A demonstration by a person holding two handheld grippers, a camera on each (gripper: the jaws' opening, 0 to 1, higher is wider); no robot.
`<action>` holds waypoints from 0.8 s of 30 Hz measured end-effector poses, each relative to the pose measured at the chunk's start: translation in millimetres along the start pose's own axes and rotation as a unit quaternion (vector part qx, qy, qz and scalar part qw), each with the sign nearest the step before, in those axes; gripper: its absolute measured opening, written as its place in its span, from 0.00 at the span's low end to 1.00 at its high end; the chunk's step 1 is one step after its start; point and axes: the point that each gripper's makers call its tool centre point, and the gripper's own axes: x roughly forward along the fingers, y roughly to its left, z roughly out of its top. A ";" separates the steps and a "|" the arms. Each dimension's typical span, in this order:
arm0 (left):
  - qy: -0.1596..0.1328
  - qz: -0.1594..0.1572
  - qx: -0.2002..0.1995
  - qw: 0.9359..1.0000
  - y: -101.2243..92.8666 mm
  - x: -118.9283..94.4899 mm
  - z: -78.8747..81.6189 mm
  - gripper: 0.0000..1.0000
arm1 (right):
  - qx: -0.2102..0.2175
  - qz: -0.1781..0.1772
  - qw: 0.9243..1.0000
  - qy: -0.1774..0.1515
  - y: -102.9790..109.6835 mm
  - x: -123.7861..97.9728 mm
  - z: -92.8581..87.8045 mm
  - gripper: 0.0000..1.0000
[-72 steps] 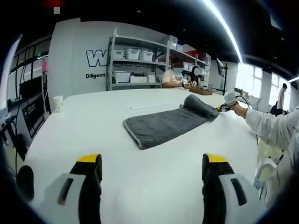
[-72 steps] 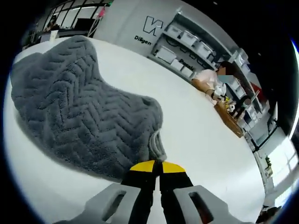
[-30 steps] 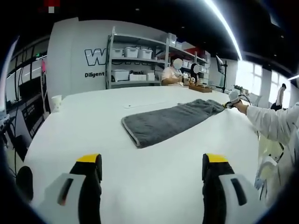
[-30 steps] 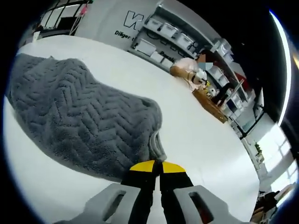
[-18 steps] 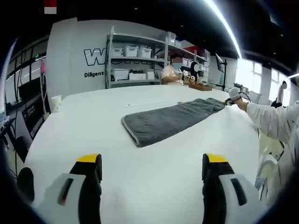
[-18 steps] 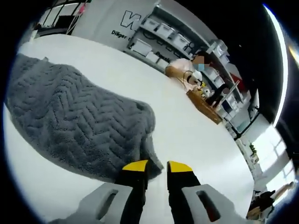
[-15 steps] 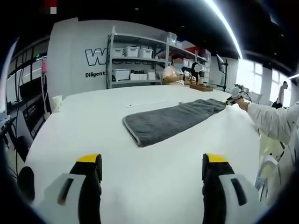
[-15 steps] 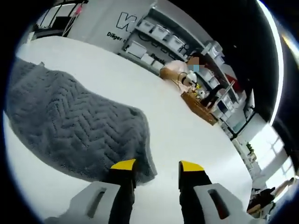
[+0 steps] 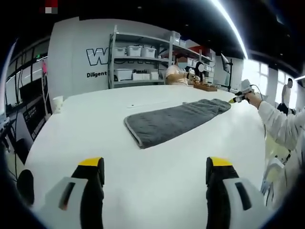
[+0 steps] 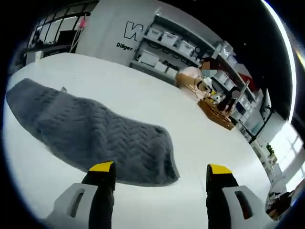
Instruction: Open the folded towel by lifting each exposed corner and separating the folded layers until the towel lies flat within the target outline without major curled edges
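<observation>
**Towel spread long on the table, both claws released**

The grey towel (image 9: pixel 174 120) lies on the white table (image 9: pixel 119 157) as a long strip. In the left gripper view its long axis runs from the middle of the frame up to the right, and the near short end shows a pale hem. The left gripper (image 9: pixel 155 167) is at the bottom of that view with its jaws wide apart and nothing between them; the towel is ahead of it and well apart.

In the right gripper view the towel (image 10: pixel 95 138) runs from the left edge toward the lower middle, and its rounded end lies just beyond the right gripper (image 10: pixel 161 174). This gripper is also released, with jaws spread and nothing held. In the left gripper view it is seen small at the right (image 9: pixel 237 99), held by a hand (image 9: pixel 252 98), just past the far end of the towel.

So the right gripper is much nearer to the towel. The towel looks still narrow, so I judge one fold remains along its length. The next grasp probably needs a long edge or corner at the far end. I cannot see a target outline on the table.

On the shelves (image 9: pixel 143 59) at the back wall stand white boxes (image 9: pixel 136 52); what is inside I cannot tell.
</observation>
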 end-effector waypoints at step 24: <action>0.005 0.010 0.018 1.000 -7.7 31.2 20.1 0.80 | 0.017 0.158 0.981 -0.108 89.7 -86.2 24.5 0.99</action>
